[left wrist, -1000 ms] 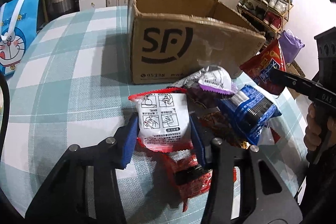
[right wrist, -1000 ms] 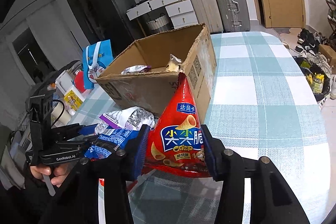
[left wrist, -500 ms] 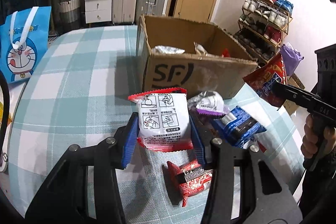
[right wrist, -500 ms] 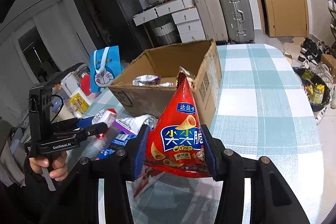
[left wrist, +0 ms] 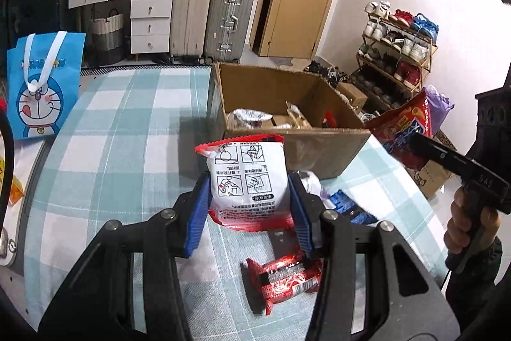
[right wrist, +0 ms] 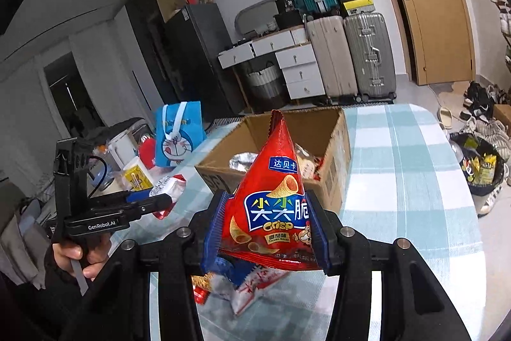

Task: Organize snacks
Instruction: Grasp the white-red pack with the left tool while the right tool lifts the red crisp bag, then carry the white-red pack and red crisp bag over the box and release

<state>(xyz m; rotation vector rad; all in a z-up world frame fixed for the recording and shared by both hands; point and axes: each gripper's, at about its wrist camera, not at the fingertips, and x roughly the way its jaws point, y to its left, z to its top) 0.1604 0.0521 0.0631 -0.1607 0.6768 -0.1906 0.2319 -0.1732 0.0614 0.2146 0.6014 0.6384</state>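
My left gripper [left wrist: 247, 206] is shut on a white snack packet with red ends [left wrist: 247, 178], held above the checked table. My right gripper [right wrist: 266, 232] is shut on a red triangular crisp bag [right wrist: 274, 206]; the same bag [left wrist: 405, 130] shows at the right of the left wrist view. An open cardboard box [left wrist: 284, 91] stands ahead of both, with several snacks inside [left wrist: 249, 117]. In the right wrist view the box [right wrist: 332, 168] lies just beyond the crisp bag. A red wrapped snack [left wrist: 284, 277] and a blue packet [left wrist: 346, 205] lie on the table under the left gripper.
The table with the teal checked cloth [left wrist: 121, 130] carries a blue cartoon bag [left wrist: 41, 85] at its left edge. Loose packets [right wrist: 252, 280] lie under the right gripper. Suitcases [left wrist: 210, 18], drawers and a shoe rack [left wrist: 396, 50] stand beyond the table.
Both grippers have risen with their packets, so the box now shows its open top and contents. The loose snacks on the table have dropped lower in view.
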